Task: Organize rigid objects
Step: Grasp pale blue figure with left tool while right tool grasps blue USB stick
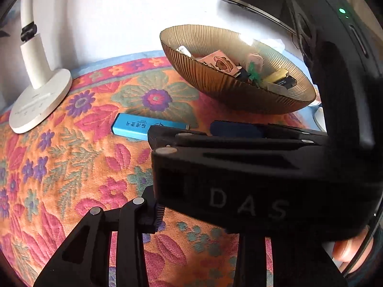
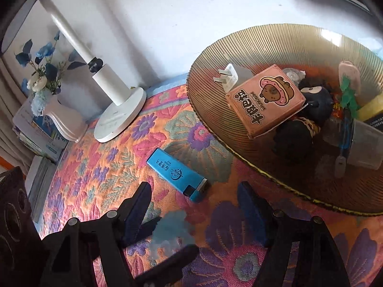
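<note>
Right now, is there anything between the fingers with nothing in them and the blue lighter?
No. In the right wrist view only bare flowery cloth lies between the open right gripper and the blue lighter.

Around the blue lighter we see bare floral cloth leftward; the ribbed bowl crowds its right, the lamp base stands behind.

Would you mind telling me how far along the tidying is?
Done: the pink box, white plug and other bits sit in the ribbed bowl. In hand: nothing; the right gripper stands open just short of the blue lighter. To do: that lighter, lying on the floral cloth.
</note>
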